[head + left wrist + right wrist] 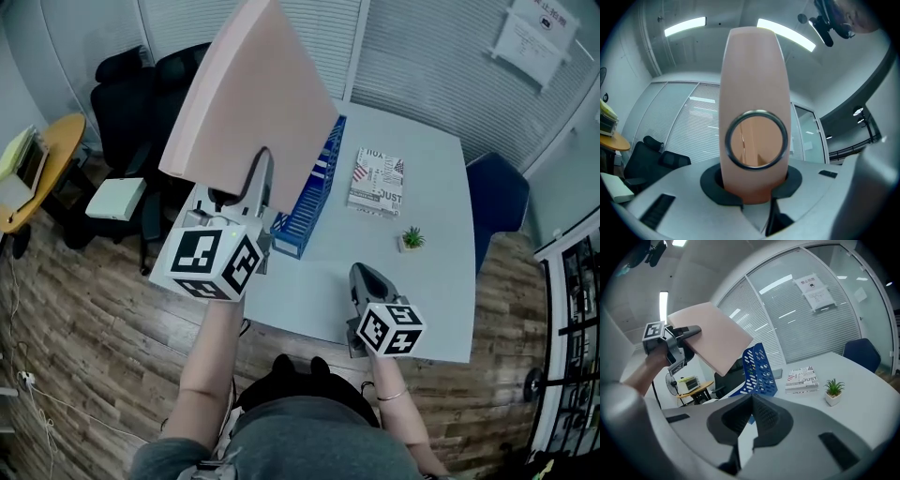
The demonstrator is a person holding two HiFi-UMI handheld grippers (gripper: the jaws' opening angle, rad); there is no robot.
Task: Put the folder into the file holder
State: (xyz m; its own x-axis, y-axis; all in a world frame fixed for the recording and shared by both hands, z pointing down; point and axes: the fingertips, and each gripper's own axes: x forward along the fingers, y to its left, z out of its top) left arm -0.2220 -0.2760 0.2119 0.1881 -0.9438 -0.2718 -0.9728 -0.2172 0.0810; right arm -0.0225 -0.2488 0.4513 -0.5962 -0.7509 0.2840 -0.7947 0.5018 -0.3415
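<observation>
Under the jaws lies the white table point(422, 281). The big pink folder point(253, 94) stands up out of the left gripper point(264, 183), jaws part open and squeezing its near edge. The blue file holder point(309, 202) waits just below and ahead, its top open. The right gripper point(364, 277) is closed, holding nothing

From here I see a white tabletop point(412, 300) carrying a printed book point(377, 181) at 1 o'clock. A small potted plant point(412, 239) sits near it on my side, not touching it. A blue chair point(497, 202) stands at the tabletop's 3 o'clock edge. Out at 10 o'clock are black office chairs point(141, 94), a white box point(116, 199) and a round wooden side table point(52, 150). A paper notice point(534, 37) hangs at 2 o'clock.
</observation>
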